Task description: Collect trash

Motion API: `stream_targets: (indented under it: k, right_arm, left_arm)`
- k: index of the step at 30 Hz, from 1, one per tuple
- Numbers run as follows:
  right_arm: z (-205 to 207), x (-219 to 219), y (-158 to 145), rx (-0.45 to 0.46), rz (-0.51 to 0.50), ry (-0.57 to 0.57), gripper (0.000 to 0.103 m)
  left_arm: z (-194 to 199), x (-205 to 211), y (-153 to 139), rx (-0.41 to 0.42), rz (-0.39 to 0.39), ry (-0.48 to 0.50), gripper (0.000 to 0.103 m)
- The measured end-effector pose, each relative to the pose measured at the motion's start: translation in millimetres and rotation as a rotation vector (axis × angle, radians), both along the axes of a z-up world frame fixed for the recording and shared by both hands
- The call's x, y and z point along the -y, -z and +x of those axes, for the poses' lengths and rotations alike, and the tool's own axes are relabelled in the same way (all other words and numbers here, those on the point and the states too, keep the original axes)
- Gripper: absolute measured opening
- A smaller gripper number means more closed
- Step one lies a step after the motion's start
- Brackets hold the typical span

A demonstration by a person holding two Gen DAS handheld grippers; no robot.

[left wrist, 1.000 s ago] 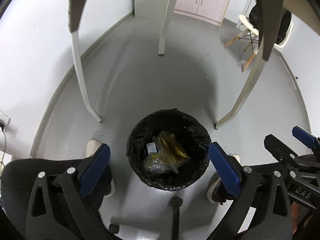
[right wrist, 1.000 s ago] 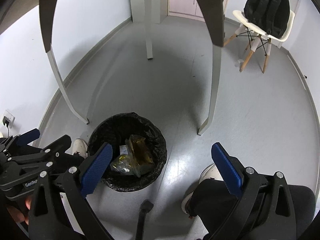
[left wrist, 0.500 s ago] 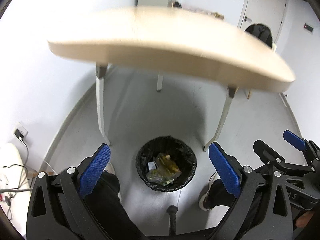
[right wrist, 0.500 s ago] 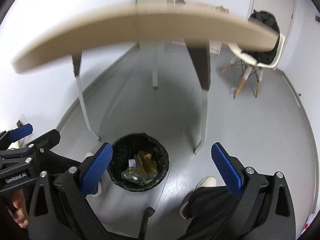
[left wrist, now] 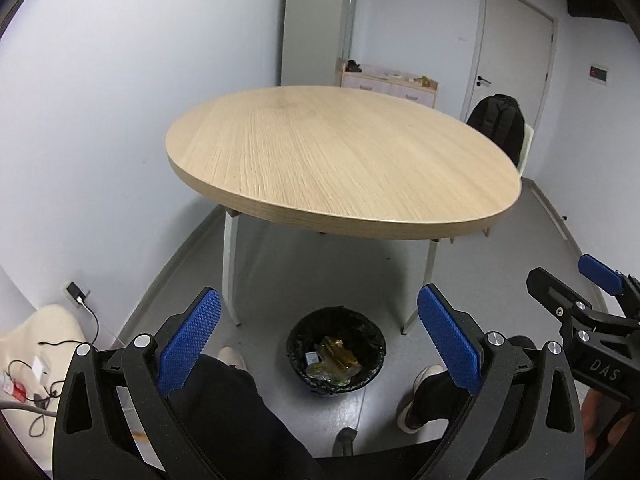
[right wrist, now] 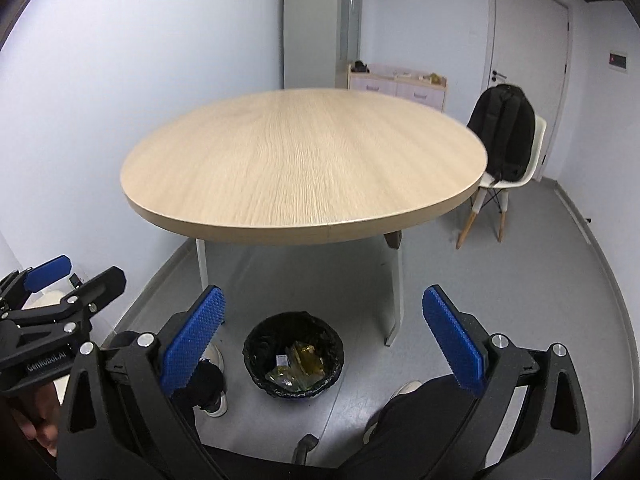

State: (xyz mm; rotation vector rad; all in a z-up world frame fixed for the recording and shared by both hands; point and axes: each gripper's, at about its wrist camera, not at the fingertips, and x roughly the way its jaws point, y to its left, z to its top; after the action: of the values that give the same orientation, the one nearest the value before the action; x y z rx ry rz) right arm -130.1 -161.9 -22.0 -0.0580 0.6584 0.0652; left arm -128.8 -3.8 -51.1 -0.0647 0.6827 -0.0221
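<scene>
Trash point(left wrist: 334, 362) sits in the black-lined bin point(left wrist: 298, 334) under the round table's point(left wrist: 340, 152) near edge. Left gripper point(left wrist: 318, 334) and right gripper point(right wrist: 322, 334) hang wide open, empty; looks done.

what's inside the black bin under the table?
The bin has a black liner and holds crumpled yellowish clear wrappers plus a small dark packet. Anything beneath that top layer is covered, so how full it is cannot be told. Both grippers' jaws are open and hold nothing.

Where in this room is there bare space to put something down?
The whole round table top is bare, edge to edge. The grey floor between table and chair is open too. Under the near edge it is crowded: the bin, shoes and table legs.
</scene>
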Motion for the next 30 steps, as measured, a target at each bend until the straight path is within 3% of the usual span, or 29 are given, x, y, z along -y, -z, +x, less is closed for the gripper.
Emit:
stream_targets:
  k: [9,30]
  right_arm:
    - [-29.3,3.5,-14.2,0.027,0.02,-0.022,0.095]
    - [-21.3,4.8,-9.9,0.015,0.029,-0.024,0.095]
  left_arm:
    - [-14.6,7.0,-11.2,0.02,0.021,0.001,0.097]
    - [-9.8,9.0,-6.6,-0.005,0.03,-0.002,0.097]
